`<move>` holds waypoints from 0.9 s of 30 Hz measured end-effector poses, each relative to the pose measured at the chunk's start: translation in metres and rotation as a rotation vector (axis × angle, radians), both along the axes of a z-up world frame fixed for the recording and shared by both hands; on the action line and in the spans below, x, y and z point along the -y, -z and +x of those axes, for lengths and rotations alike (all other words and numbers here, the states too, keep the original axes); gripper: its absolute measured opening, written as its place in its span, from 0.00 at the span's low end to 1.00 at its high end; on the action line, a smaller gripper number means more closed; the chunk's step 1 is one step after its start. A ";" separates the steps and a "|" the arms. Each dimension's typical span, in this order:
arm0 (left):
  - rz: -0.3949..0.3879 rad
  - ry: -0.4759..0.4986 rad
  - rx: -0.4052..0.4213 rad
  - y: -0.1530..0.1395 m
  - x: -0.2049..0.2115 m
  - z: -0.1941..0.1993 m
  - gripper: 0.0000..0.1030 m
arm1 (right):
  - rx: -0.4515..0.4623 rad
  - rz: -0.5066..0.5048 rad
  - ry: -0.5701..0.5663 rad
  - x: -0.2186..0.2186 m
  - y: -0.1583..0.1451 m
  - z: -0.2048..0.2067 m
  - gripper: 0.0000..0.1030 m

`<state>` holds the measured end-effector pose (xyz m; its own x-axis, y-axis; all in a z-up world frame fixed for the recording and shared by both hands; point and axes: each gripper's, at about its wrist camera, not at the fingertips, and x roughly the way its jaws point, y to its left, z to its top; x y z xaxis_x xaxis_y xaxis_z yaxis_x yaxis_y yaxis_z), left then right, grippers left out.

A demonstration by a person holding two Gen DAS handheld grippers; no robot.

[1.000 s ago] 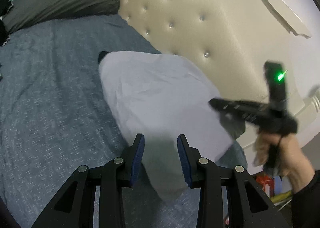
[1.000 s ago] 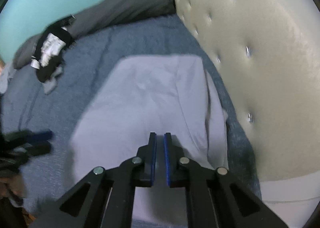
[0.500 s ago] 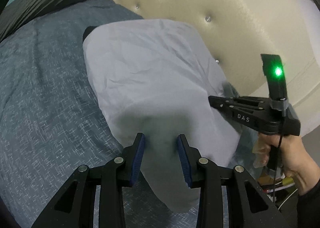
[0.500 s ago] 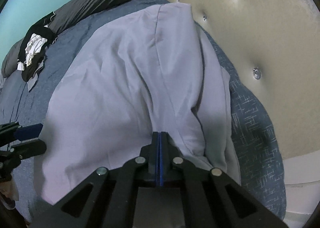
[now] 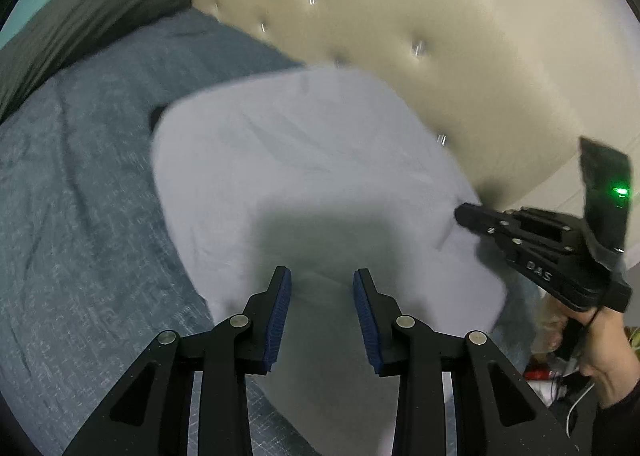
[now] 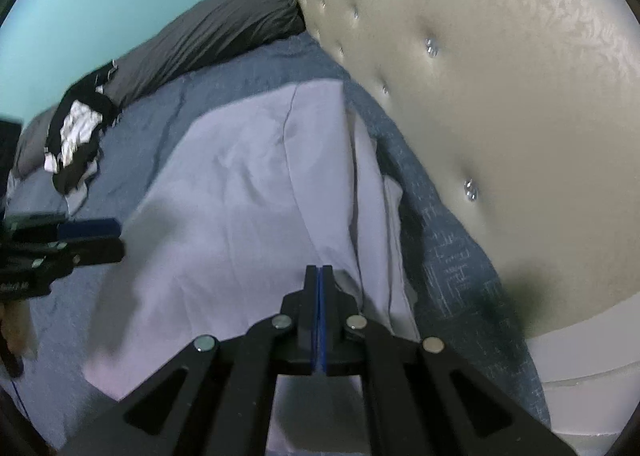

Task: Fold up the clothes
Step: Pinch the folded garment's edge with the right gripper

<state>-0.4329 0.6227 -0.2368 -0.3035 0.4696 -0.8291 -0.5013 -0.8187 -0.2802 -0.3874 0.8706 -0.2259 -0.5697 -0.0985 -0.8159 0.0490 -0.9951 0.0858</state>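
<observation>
A lavender garment [image 5: 304, 175] lies spread on the blue-grey bedspread [image 5: 80, 215], close to the headboard. My left gripper [image 5: 322, 296] hovers open over the garment's near part, with nothing between its blue pads. My right gripper [image 6: 319, 276] is shut on a raised fold at the lavender garment's [image 6: 240, 195] right side, and creases run from its tip. In the left wrist view the right gripper [image 5: 460, 213] meets the cloth's right edge, held by a hand [image 5: 604, 352]. In the right wrist view the left gripper [image 6: 118, 240] shows at the far left.
A cream tufted headboard [image 5: 440, 35] rises just right of the garment. A dark grey pillow [image 6: 208, 39] lies along the teal wall. A black-and-white clothing heap [image 6: 78, 135] sits on the bed's far left. Floor clutter [image 5: 540, 374] shows past the bed's edge.
The right jaws went from slightly apart to shut on the cloth, pulling up a ridge. The left gripper has moved in over the garment, its gap unchanged.
</observation>
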 end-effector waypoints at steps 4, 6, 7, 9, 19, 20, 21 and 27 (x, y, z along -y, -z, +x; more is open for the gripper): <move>-0.029 0.006 0.007 0.017 -0.010 0.002 0.34 | 0.013 -0.023 0.014 -0.012 0.018 0.000 0.00; -0.039 0.009 0.006 0.023 -0.013 0.004 0.34 | 0.018 -0.036 0.017 -0.014 0.023 -0.005 0.00; -0.046 0.011 0.003 0.025 -0.014 0.005 0.34 | 0.021 -0.050 0.023 -0.015 0.023 -0.005 0.00; -0.051 0.009 -0.003 0.025 -0.014 0.006 0.34 | 0.010 -0.070 0.034 -0.016 0.017 -0.005 0.00; -0.040 0.025 -0.018 0.012 -0.008 0.027 0.32 | 0.014 -0.045 0.069 -0.021 0.013 -0.001 0.00; -0.055 0.034 -0.014 0.016 -0.012 0.029 0.32 | 0.021 -0.054 0.078 -0.022 0.016 -0.001 0.00; -0.057 0.031 -0.021 0.016 -0.012 0.031 0.32 | 0.028 -0.060 0.085 -0.023 0.019 -0.001 0.00; -0.064 0.051 -0.064 -0.006 -0.009 0.050 0.31 | -0.040 -0.043 0.141 -0.030 -0.010 0.015 0.00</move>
<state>-0.3827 0.6313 -0.2312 -0.3338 0.4322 -0.8377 -0.5578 -0.8069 -0.1940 -0.3726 0.9005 -0.2154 -0.6126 -0.0493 -0.7889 -0.0868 -0.9878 0.1291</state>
